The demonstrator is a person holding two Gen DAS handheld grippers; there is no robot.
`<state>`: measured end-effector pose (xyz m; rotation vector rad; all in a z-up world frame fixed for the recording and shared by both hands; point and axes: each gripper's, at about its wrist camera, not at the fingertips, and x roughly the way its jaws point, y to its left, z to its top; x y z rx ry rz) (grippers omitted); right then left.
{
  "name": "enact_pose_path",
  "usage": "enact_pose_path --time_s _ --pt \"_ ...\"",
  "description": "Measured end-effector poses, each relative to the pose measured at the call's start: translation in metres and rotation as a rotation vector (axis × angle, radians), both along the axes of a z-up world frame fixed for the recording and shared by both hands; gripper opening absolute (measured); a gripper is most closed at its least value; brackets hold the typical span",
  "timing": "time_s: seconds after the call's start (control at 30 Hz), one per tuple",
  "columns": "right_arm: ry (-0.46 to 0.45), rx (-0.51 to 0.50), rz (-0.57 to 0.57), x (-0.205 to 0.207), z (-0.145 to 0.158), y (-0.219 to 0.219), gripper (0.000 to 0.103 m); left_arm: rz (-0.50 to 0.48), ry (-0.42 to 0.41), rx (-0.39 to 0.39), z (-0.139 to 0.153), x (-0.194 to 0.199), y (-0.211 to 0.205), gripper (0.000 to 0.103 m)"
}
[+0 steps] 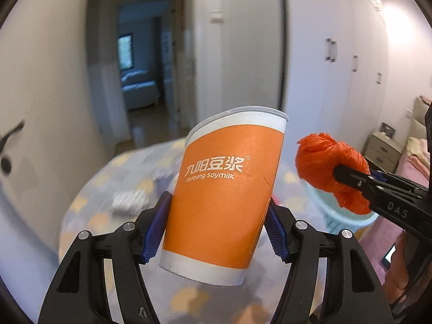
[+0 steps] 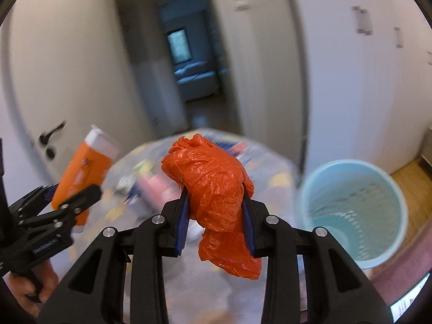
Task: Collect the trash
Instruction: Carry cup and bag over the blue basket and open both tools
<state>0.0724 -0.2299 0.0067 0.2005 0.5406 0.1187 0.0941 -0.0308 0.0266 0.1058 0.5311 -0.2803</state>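
My left gripper point(image 1: 217, 217) is shut on an orange and white paper soymilk cup point(image 1: 224, 189), held tilted above the round table point(image 1: 89, 216). It also shows in the right wrist view, where the left gripper point(image 2: 78, 194) holds the cup point(image 2: 83, 167) at the left. My right gripper point(image 2: 216, 205) is shut on a crumpled orange plastic bag point(image 2: 213, 186) above the table. In the left wrist view the right gripper point(image 1: 348, 178) holds the bag point(image 1: 324, 167) at the right, above the light blue mesh bin point(image 1: 348, 216). The bin point(image 2: 351, 210) stands open to the right of the table.
The round table point(image 2: 270, 167) has a patterned cloth and several blurred items on it, among them a white one point(image 1: 127, 199) and a pink one point(image 2: 156, 189). A white door point(image 2: 54, 81) is at the left, wardrobes point(image 1: 337, 54) at the right, a hallway behind.
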Motion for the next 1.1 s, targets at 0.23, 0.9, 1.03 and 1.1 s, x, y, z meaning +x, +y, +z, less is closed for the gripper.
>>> enact_pose_path --time_s 0.23,0.9,1.03,1.1 --pt "-0.026 0.020 -0.240 -0.007 0.012 -0.088 0.031 -0.159 0.002 -0.048 0.022 0.026 -0.085 0.063" --pt "0.317 0.135 -0.550 0.025 -0.094 -0.216 0.047 -0.371 0.375 -0.039 -0.110 0.108 -0.240 0.072" --pt "0.287 0.114 -0.552 0.025 -0.092 -0.214 0.056 -0.376 0.356 -0.057 -0.108 0.104 -0.234 0.079" --pt "0.274 0.107 -0.553 0.022 -0.089 -0.213 0.056 -0.373 0.345 -0.069 -0.104 0.101 -0.229 0.079"
